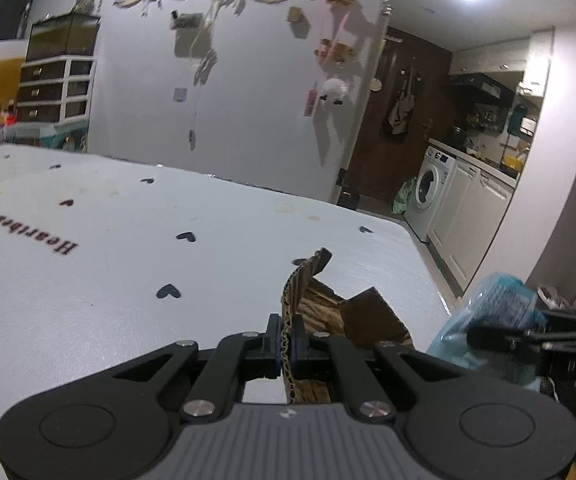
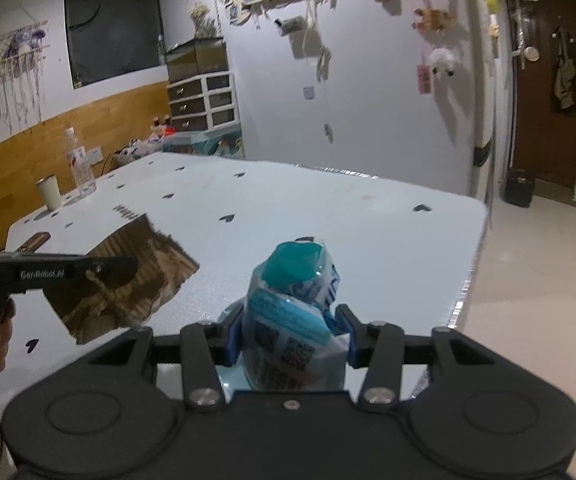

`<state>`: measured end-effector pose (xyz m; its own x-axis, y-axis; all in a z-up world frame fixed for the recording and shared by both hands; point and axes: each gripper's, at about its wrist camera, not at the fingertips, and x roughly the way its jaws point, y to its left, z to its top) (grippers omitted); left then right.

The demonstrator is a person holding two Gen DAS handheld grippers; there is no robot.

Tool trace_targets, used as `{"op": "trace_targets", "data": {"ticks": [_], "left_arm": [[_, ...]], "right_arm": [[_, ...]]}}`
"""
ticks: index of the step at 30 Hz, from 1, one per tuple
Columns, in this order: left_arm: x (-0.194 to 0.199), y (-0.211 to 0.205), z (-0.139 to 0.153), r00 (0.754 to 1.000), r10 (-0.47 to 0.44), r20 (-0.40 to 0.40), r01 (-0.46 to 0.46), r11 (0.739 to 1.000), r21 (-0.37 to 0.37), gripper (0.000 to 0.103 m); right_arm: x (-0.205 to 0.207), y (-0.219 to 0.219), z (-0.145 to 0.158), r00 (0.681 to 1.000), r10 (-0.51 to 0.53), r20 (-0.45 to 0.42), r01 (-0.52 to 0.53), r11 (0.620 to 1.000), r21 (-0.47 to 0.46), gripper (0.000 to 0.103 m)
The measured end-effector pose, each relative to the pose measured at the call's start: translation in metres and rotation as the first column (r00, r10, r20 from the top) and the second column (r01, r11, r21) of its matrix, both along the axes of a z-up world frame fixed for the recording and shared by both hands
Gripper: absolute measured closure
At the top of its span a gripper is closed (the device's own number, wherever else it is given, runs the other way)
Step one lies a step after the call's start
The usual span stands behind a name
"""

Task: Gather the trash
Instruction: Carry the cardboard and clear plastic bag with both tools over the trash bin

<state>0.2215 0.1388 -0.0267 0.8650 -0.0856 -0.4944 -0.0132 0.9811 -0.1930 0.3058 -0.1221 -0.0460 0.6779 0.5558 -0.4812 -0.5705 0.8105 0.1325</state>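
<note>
Cardboard [image 1: 320, 312] sits clenched edge-on in the left gripper [image 1: 286, 350]; the right gripper [image 2: 290, 334] squeezes a blue wrapper [image 2: 294, 308]. Keep both grips firm, lift clear of the table [image 2: 368, 240].

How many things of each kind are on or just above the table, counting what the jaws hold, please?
Cardboard pieces: 1, the cardboard in the left gripper
Plastic wrappers: 1, the wrapper in the right gripper
Bottles: 1, the bottle
Cups: 1, the cup
Small dark flat objects: 1, the object, kind unclear
Total: 5
</note>
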Motion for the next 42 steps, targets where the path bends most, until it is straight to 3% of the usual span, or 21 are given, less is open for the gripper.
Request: {"op": "trace_targets", "data": {"ticks": [10,23,32,42], "left_arm": [[-0.031,-0.062,0.016,0.998,-0.059,0.035,0.057,0.996,0.063,0.100],[-0.040,-0.160,0.013,0.982,-0.180,0.048,0.176,0.981,0.078,0.100],[-0.038,-0.238,-0.004,0.956,-0.292,0.019,0.290,0.954,0.079,0.100],[-0.020,-0.311,-0.054,0.925,-0.370,-0.085,0.376,0.924,0.068,0.100]], "right_arm": [[-0.039,-0.056,0.014,0.997,-0.066,0.037,0.065,0.998,0.021,0.055],[-0.078,-0.151,0.010,0.982,-0.182,0.053,0.180,0.983,0.033,0.055],[-0.097,-0.212,-0.012,0.969,-0.247,0.024,0.246,0.969,0.028,0.055],[-0.103,-0.273,-0.064,0.939,-0.337,-0.063,0.336,0.942,-0.022,0.055]]}}
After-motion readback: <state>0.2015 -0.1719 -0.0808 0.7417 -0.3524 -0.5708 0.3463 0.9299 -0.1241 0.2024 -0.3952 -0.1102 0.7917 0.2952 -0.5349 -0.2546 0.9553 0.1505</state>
